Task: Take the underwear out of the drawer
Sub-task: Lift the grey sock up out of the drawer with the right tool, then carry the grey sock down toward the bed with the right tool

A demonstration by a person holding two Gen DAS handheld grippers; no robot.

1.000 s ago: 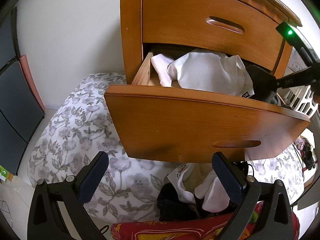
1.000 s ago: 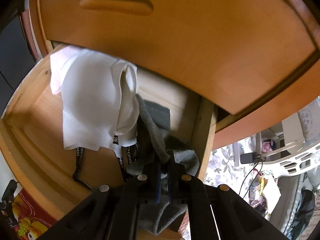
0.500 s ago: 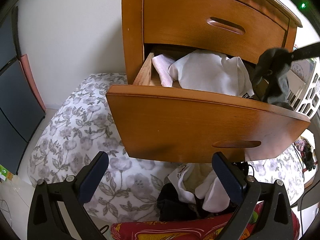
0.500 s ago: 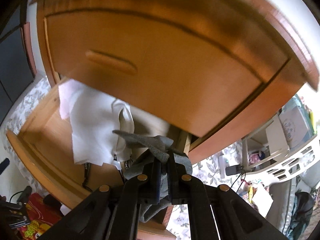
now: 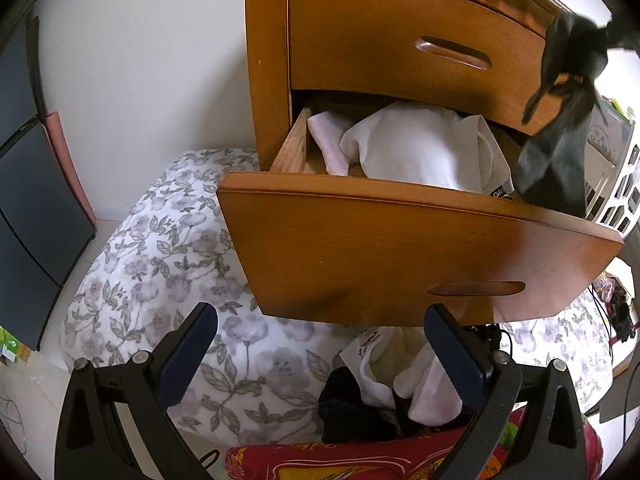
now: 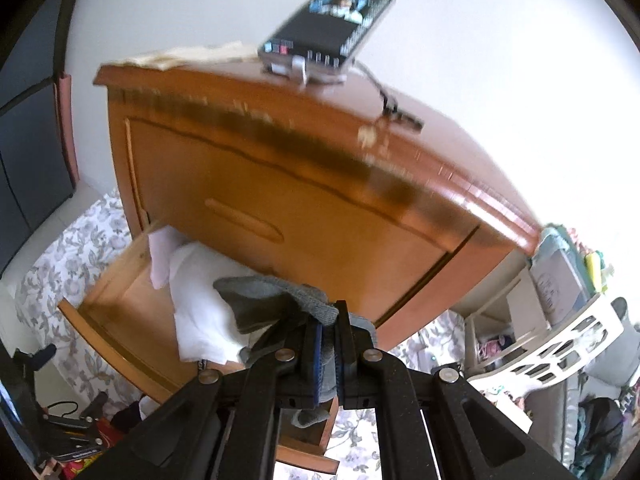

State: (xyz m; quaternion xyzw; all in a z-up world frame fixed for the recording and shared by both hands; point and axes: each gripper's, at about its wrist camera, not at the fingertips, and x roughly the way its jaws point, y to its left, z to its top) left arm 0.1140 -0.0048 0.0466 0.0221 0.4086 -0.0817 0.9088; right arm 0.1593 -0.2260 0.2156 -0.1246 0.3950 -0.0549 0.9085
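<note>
Right gripper clamped on grey underwear; lift until its tail clears the drawer, left gripper empty, wide open.

The right tool now sits well above the open drawer, where a second ago it was down inside it. The grey underwear (clamped between the closed pads throughout) comes up with it: it no longer lies on the drawer's floor beside the white garment but hangs free in front of the upper drawer front, its lower end dangling near the open drawer's right corner.
</note>
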